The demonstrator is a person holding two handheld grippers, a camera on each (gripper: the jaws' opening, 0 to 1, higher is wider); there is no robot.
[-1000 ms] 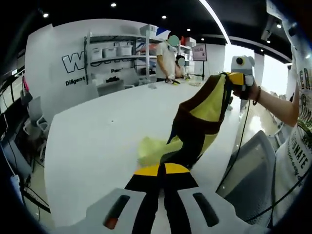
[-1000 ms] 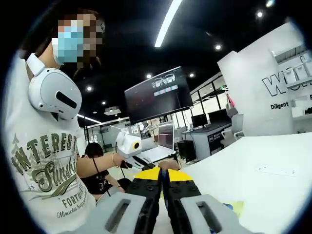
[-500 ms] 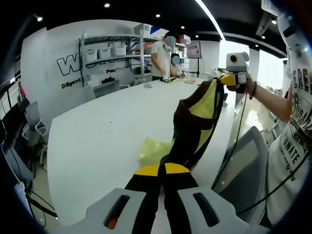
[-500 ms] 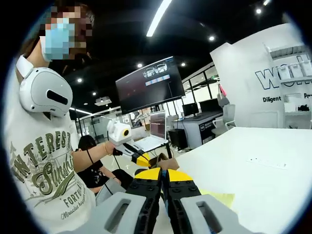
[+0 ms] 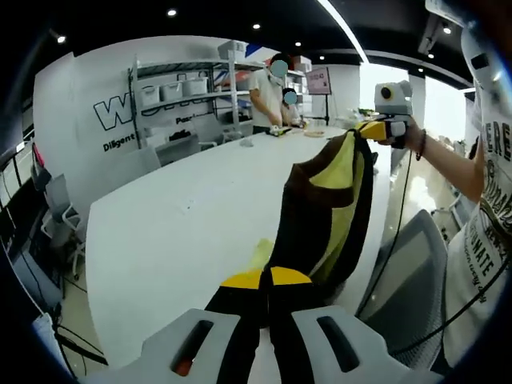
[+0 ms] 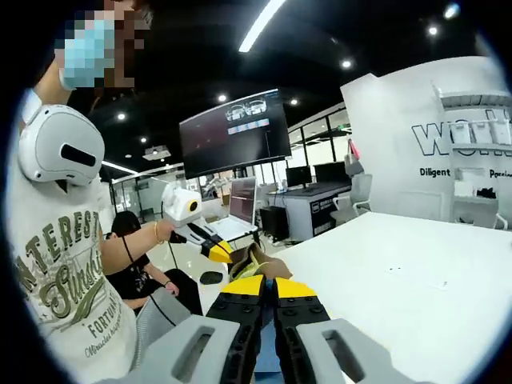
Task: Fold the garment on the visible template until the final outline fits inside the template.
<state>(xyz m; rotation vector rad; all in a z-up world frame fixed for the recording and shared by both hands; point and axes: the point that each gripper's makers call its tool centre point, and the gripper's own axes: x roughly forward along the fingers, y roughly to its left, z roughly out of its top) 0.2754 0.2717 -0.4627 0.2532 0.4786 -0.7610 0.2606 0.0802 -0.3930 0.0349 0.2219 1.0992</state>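
Clearly unfolded: both grippers, left (image 5: 266, 282) and right (image 6: 267, 286), clamp the garment (image 5: 324, 212) stretched between their fingers above the table (image 5: 176, 232).

Wall shelving (image 5: 188, 84); monitor (image 6: 235, 132); grey chair (image 5: 408, 276)

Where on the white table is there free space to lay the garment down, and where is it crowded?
The white table is bare from the hanging garment across to its far edge by the chairs. It is crowded at the far end, where people stand before the shelves, and near the grey chair.
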